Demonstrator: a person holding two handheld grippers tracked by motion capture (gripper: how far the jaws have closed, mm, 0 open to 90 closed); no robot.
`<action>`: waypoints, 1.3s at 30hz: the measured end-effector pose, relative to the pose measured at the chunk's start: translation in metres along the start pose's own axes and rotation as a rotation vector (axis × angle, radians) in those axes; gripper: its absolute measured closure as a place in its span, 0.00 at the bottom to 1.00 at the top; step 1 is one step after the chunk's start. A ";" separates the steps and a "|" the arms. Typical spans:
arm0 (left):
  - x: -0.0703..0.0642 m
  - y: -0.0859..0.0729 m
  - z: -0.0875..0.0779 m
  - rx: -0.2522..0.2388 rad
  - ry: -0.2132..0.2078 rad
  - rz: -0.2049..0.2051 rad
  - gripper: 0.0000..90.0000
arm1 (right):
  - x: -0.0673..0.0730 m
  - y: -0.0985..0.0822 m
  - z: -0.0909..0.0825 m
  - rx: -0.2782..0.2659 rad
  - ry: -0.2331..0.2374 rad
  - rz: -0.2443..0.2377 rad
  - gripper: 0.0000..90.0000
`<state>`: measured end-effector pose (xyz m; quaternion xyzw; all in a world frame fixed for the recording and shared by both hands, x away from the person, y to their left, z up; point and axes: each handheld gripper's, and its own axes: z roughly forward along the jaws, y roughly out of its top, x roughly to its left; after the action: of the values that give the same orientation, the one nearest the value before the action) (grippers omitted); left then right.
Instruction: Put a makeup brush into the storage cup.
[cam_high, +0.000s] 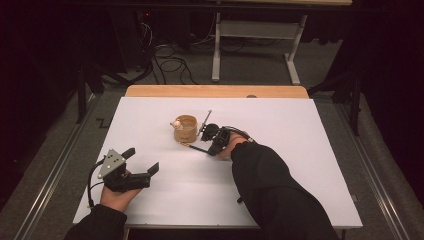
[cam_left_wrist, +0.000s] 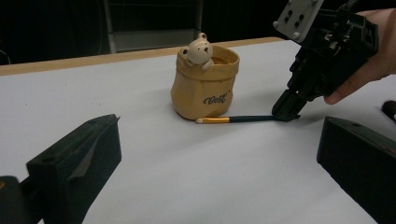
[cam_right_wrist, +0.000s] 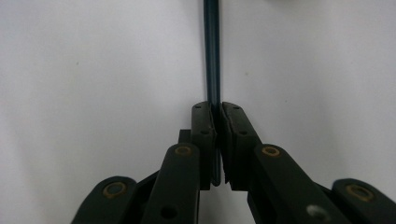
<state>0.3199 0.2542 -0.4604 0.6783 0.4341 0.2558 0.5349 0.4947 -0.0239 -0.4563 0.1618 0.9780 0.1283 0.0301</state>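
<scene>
pinching the dark pencil (cam_left_wrist: 247, 119) at its far end, the right gripper (cam_left_wrist: 286, 114) has its grasp made — yet the pencil lies flat on the white table (cam_high: 300, 165) touching the bear-topped pot (cam_left_wrist: 205, 86), lift and drop-in remaining — while the left gripper (cam_high: 142, 160) idles spread wide.

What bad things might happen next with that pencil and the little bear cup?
The right gripper pinches the thin pencil right at its far end, so it might swing or slip out when lifted.

The pencil's tip lies right by the foot of the bear cup; a sideways tug could nudge the cup or tip it.

The pencil still lies flat on the table, so the jaws may scrape the white surface.
</scene>
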 end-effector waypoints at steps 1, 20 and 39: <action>0.000 0.000 0.000 -0.001 0.000 -0.001 0.01 | 0.000 0.000 0.000 -0.001 -0.001 -0.001 0.96; 0.001 0.000 -0.001 0.004 0.000 0.000 0.01 | 0.005 0.001 -0.003 0.022 -0.012 -0.003 0.96; 0.000 0.000 -0.001 0.004 0.001 0.003 0.01 | 0.013 -0.037 -0.043 0.061 -0.057 0.030 0.96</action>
<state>0.3191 0.2543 -0.4602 0.6798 0.4338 0.2559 0.5331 0.4667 -0.0642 -0.4248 0.1810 0.9776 0.0942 0.0512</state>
